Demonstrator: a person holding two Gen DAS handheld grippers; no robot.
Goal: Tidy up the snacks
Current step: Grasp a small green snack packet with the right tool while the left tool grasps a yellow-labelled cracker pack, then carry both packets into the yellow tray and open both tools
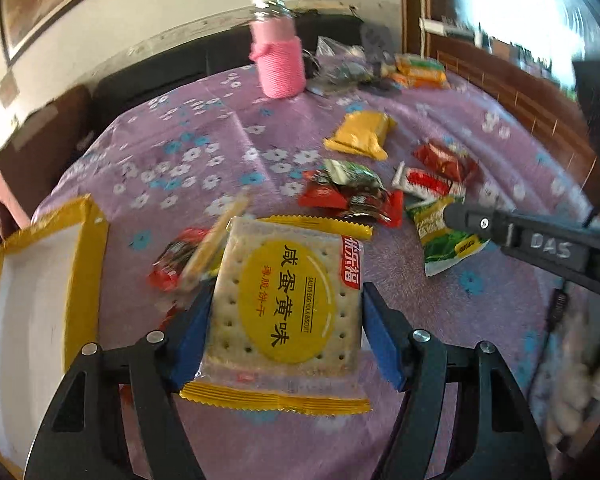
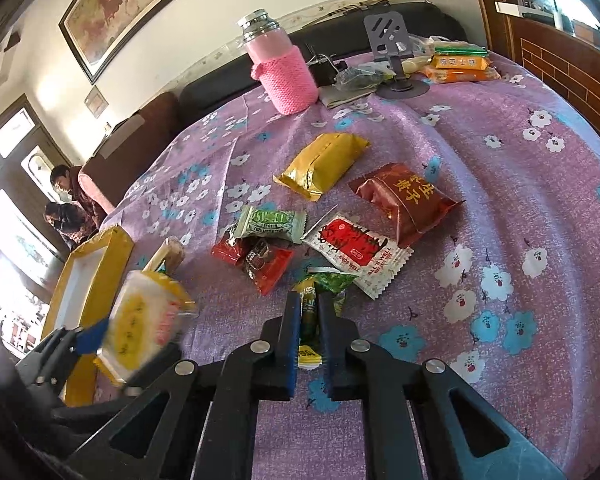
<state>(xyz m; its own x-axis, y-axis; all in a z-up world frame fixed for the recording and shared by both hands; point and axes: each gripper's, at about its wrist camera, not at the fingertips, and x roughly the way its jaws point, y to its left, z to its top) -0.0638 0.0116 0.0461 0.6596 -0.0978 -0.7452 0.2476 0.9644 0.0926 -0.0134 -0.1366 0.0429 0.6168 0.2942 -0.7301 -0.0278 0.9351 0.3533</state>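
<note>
biscuit packet (image 1: 286, 308) label: left view only

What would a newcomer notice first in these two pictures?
The big yellow salted egg yolk biscuit pack fills the left wrist view, between the left gripper's blue pads. Behind it, snack packets lie scattered on the purple flowered tablecloth, and a pink knitted bottle stands at the far edge.

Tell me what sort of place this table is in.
Most likely a home living room: a framed painting hangs above a dark sofa, and the table wears a purple floral tablecloth with a pink knit-sleeved bottle on it.
</note>
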